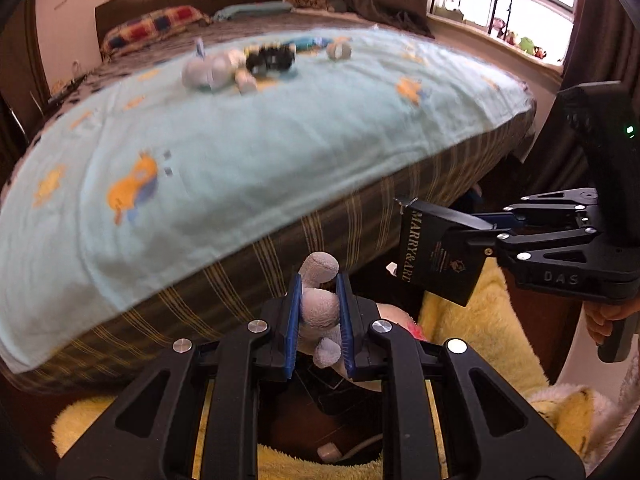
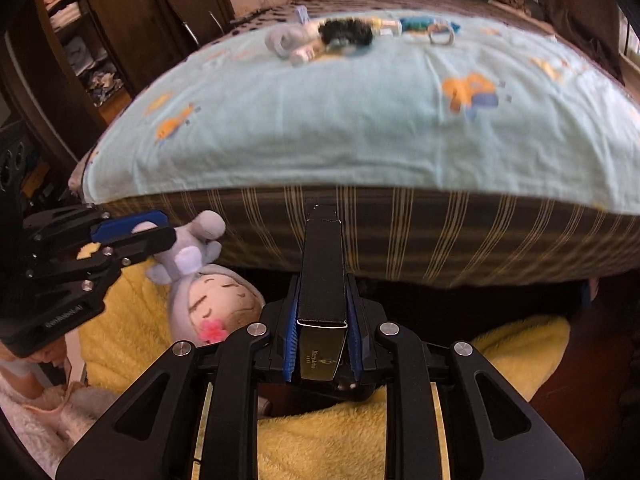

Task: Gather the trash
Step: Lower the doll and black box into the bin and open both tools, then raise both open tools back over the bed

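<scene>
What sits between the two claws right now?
Nothing rigid: only the yellow fleece and the held doll's head, seen in the right wrist view.

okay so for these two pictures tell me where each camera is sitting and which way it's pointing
Left wrist: sits on the left gripper, looking along its fingers, tilted down at the foot of the bed with the pale blue printed blanket; its jaws clamp a grey plush doll; fingers of a hand show at right.
Right wrist: sits on the right gripper, facing the same bed edge; its jaws clamp a black rectangular box with gold lettering.
Shared: blanket, small items on it, yellow fluffy fabric below, and each view shows the other gripper with its load.
</scene>
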Motion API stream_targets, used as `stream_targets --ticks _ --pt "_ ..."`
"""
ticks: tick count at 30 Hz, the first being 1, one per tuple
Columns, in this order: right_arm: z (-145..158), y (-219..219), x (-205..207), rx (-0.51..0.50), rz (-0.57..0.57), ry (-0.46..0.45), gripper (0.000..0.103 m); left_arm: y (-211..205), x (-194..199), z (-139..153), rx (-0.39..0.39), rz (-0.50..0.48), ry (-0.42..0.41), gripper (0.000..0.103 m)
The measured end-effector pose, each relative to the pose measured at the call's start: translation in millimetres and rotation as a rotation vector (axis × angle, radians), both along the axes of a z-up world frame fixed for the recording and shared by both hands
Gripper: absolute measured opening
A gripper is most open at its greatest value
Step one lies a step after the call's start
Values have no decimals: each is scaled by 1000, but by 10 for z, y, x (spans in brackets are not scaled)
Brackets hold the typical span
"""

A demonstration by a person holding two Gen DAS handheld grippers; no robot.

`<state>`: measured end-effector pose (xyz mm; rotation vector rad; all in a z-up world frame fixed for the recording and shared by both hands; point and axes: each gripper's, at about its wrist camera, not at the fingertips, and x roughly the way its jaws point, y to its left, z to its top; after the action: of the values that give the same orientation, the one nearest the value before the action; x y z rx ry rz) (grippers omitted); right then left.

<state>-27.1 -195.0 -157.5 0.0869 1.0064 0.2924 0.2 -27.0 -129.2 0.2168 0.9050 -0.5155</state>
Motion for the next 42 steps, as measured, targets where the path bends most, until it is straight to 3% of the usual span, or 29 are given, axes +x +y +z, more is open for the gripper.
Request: stream_targets --ticks 7,13,23,28,29,30,31,35,40,42 --pt "-579 -18 49 -27 -57 106 22 -69 125 -598 44 1 105 16" --pt "-951 -25 79 24 -92 190 22 -133 171 -948 75 -14 179 16" --pt "-1105 74 135 38 -101 220 24 -219 244 -1219 93 -30 234 18" --pt "-1025 96 235 48 -111 220 26 -265 263 -1235 105 -12 241 22" --pt "-1014 90 242 50 -112 219 30 -251 277 -1227 102 -7 240 26" --pt "-994 80 248 55 -115 216 41 -238 282 -1210 96 -3 240 29" --pt "-964 65 258 55 -117 210 46 -224 287 -1191 91 1 238 30" --pt "-843 46 286 48 -129 182 49 -161 314 -1098 81 23 229 36" --pt "-485 -12 299 19 -136 96 73 -61 301 -843 75 33 189 52" --pt "-312 -38 305 19 -143 59 80 -36 289 -683 65 31 161 63"
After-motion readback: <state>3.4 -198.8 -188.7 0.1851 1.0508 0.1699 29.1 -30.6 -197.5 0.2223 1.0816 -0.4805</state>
